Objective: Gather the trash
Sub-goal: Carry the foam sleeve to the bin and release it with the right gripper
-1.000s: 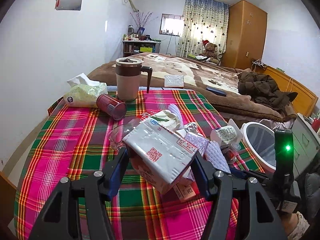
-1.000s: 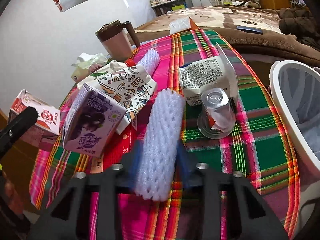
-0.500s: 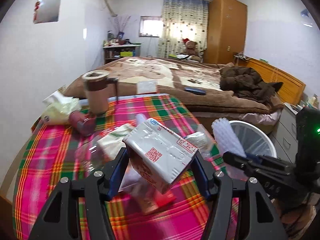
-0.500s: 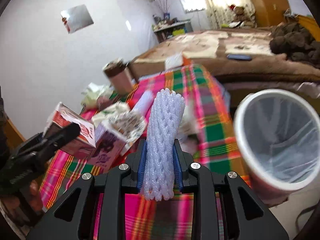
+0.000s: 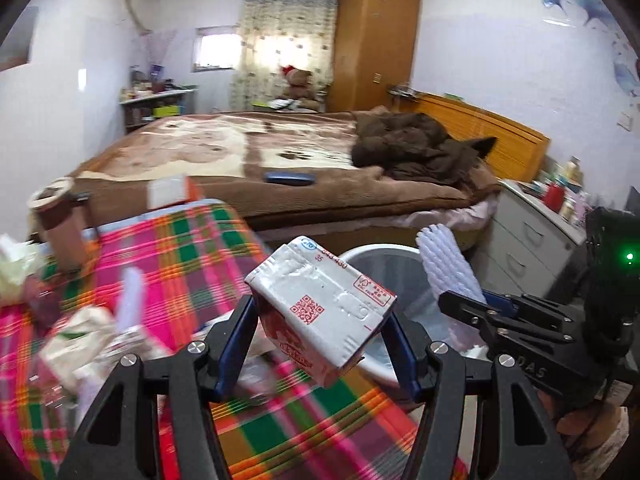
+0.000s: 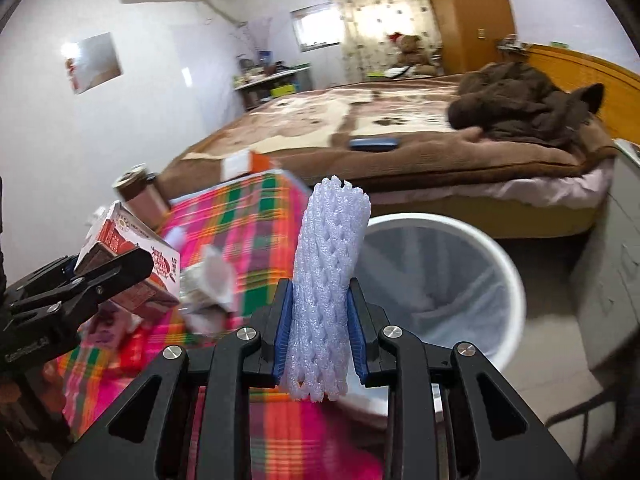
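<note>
My left gripper (image 5: pixel 322 344) is shut on a white and red milk carton (image 5: pixel 320 312) and holds it in the air over the table's right edge, in front of the white trash bin (image 5: pixel 384 256). My right gripper (image 6: pixel 320 328) is shut on a white foam net sleeve (image 6: pixel 330 272), held upright just left of the bin (image 6: pixel 500 264). The carton (image 6: pixel 132 256) and left gripper show at the left of the right wrist view. The sleeve (image 5: pixel 444 264) and right gripper show at the right of the left wrist view.
A plaid-covered table (image 5: pixel 192 240) holds more trash: cartons and wrappers (image 5: pixel 88 332), a tissue pack (image 5: pixel 12 268), a brown tumbler (image 5: pixel 60 224). A bed (image 5: pixel 248 152) with a brown coat stands behind. A grey drawer unit (image 5: pixel 528 240) is right of the bin.
Both grippers have lifted their items off the table and swung right toward the bin. The carton and foam sleeve stay gripped.
</note>
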{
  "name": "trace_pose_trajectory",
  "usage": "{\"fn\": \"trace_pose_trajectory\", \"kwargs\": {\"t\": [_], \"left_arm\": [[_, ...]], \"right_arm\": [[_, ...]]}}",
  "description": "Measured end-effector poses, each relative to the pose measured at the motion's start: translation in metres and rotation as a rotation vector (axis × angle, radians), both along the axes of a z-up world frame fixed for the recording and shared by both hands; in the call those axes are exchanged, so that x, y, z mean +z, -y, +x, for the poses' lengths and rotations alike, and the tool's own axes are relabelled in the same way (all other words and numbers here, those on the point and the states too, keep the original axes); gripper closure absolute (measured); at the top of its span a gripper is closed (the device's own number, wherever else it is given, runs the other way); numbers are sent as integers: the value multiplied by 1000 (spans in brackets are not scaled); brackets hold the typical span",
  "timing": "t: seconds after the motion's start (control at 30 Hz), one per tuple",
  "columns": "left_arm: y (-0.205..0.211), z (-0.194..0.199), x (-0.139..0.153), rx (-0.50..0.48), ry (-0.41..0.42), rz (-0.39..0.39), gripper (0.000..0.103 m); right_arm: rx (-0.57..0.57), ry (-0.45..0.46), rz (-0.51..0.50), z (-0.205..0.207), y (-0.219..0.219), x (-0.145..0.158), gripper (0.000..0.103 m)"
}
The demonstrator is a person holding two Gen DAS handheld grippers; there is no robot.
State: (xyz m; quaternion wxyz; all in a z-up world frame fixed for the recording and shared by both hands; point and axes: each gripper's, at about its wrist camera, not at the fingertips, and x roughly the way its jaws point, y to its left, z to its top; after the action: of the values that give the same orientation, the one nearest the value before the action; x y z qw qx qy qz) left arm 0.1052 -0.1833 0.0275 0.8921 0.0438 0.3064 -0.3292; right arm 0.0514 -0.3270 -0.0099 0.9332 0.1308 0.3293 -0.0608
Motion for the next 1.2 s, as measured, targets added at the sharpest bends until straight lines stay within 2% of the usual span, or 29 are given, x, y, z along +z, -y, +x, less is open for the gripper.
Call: {"fn": "trace_pose_trajectory", "kwargs": {"t": [0.1, 0.2, 0.3, 0.47, 0.57, 0.63, 0.73, 0.8, 0.83, 1.2], "left_arm": [[27, 1, -7, -35, 16, 42, 39], [47, 7, -18, -79, -30, 49, 39], [63, 9, -26, -79, -24, 83, 39], [81, 21, -38, -85, -66, 97, 39], [87, 26, -43, -100, -87, 105, 33], [87, 27, -44, -91, -89, 91, 20], [82, 27, -42, -83, -83, 82, 15], [78, 28, -41, -72, -84, 79, 15], [75, 28, -41, -67, -82, 74, 15], [28, 18, -30, 35, -66, 42, 15]], "right_arm": [[-43, -26, 5, 5, 17, -9, 75], [-68, -59, 5, 9, 27, -17, 74], [-85, -94, 1, 14, 36, -27, 74], [-91, -133, -21, 14, 44, -33, 74], [-100, -148, -33, 15, 49, -36, 74], [-111, -150, -45, 15, 50, -37, 71], [-126, -140, -50, 13, 52, -36, 64], [-123, -125, -42, 11, 51, -33, 46], [-122, -118, -40, 10, 51, -33, 43], [-106, -43, -16, -1, 32, -18, 42]]}}
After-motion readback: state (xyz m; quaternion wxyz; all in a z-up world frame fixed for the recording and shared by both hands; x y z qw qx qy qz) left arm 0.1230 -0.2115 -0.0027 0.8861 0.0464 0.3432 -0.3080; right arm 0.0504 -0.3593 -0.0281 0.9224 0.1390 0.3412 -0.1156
